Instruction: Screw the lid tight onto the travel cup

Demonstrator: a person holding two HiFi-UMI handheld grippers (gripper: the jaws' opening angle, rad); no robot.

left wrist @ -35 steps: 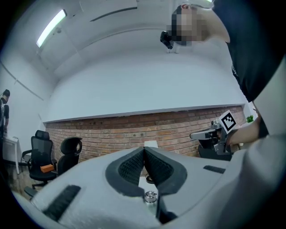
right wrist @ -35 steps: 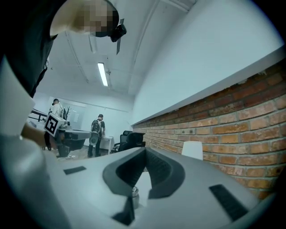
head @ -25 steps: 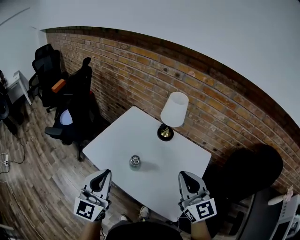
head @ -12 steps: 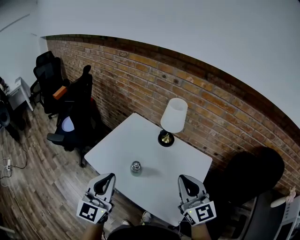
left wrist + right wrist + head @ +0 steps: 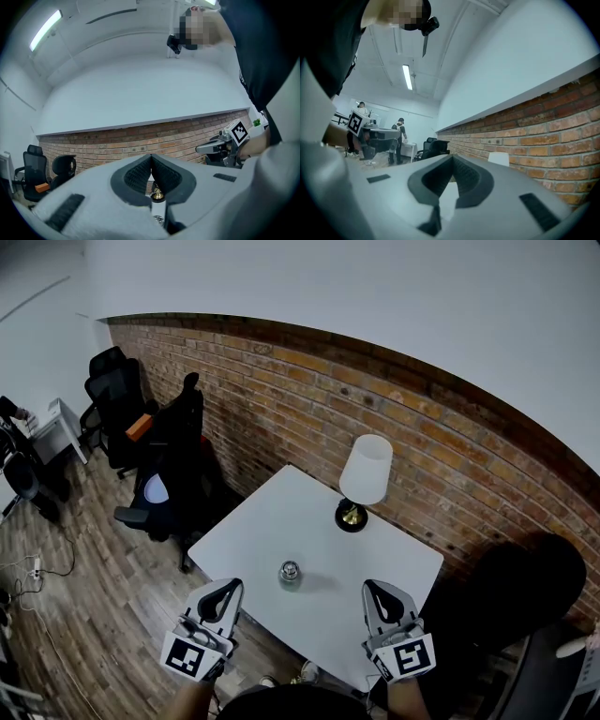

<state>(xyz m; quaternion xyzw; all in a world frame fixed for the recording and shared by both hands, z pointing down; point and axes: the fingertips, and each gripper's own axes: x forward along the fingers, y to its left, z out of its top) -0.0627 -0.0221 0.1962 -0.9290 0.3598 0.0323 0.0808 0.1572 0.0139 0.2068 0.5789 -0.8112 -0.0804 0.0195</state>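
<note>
The travel cup [image 5: 290, 575], small and metallic with its lid on top, stands near the front middle of the white table [image 5: 272, 521]. It also shows low between the left jaws as a cup [image 5: 157, 218] in the left gripper view. My left gripper [image 5: 228, 589] hangs shut and empty off the table's front left edge. On the other side, my right gripper [image 5: 377, 591] is shut and empty over the front right edge. Both are held short of the cup, touching nothing.
A lamp with a white shade [image 5: 366, 470] and dark round base [image 5: 352, 516] stands at the table's far side by the brick wall [image 5: 281, 399]. Black office chairs [image 5: 173, 456] stand at the left on the wooden floor. A dark chair [image 5: 525, 587] is at the right.
The head view has shifted, so the table and cup now sit a little lower and to the right. Both grippers stay shut and hold about the same places.
</note>
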